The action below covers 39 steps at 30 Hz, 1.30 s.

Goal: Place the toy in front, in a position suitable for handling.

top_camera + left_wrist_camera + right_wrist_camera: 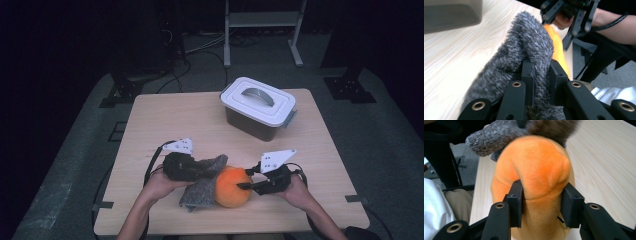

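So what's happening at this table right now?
A person works a tool in each hand near the table's front edge. The left tool is clamped on a fuzzy grey cloth, and the right tool squeezes a soft orange plush ball. The cloth lies against the ball, partly over it. A lidded plastic box sits untouched farther back.

Right gripper [541, 203], seen along its own two black jaws, which rise from the bottom edge and press into either side of an orange plush toy [536, 170], denting its soft surface. A grey fuzzy cloth [496, 136] lies over the far end of the toy, touching it. Both rest on a pale wood-grain desk [604, 160]. At the left edge, past the desk's rim: white fabric, tan fabric and a grey floor with dark frame parts
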Each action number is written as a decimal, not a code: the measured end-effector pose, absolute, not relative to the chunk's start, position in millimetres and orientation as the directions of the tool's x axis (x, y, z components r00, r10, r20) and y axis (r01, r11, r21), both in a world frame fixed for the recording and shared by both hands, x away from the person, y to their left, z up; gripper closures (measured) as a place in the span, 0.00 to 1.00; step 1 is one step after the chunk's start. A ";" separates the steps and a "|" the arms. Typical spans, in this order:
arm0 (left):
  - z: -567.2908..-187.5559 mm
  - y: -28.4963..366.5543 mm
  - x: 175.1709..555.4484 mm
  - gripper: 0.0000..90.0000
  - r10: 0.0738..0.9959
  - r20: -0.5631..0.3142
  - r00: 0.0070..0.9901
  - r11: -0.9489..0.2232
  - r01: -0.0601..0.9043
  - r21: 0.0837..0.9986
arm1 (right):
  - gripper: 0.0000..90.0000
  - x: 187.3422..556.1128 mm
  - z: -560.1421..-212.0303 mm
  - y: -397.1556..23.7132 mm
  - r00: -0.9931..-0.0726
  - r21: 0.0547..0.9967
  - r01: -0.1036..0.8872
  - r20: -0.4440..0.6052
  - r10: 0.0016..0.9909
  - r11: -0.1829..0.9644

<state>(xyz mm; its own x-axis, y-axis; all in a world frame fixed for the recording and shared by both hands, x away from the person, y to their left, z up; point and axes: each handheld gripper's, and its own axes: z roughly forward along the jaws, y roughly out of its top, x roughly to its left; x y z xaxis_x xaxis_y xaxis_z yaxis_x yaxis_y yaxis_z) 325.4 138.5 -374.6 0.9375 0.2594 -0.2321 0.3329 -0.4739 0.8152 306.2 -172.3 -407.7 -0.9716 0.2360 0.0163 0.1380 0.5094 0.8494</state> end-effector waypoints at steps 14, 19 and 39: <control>-382.5 118.1 324.1 0.86 0.215 -0.257 0.942 -0.479 0.331 0.813 | 0.24 302.9 -388.2 -172.7 -0.965 0.782 0.162 -0.002 0.261 0.602; -383.1 118.6 324.1 0.86 0.207 -0.261 0.943 -0.484 0.331 0.810 | 0.44 301.2 -391.9 -159.1 -0.978 0.757 0.140 0.004 0.210 0.638; -383.5 123.0 325.8 0.86 0.214 -0.266 0.940 -0.467 0.338 0.817 | 0.43 318.5 -408.2 -173.4 -0.971 0.816 0.198 0.087 0.223 0.544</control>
<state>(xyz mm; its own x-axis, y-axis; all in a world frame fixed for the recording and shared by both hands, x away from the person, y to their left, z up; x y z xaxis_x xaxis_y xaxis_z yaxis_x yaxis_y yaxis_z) 325.8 123.0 -383.5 0.9398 0.2143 -0.2662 0.3380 -0.4675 0.8168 318.5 -173.4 -408.2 -0.9709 0.2232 0.0865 0.1977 0.5437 0.8157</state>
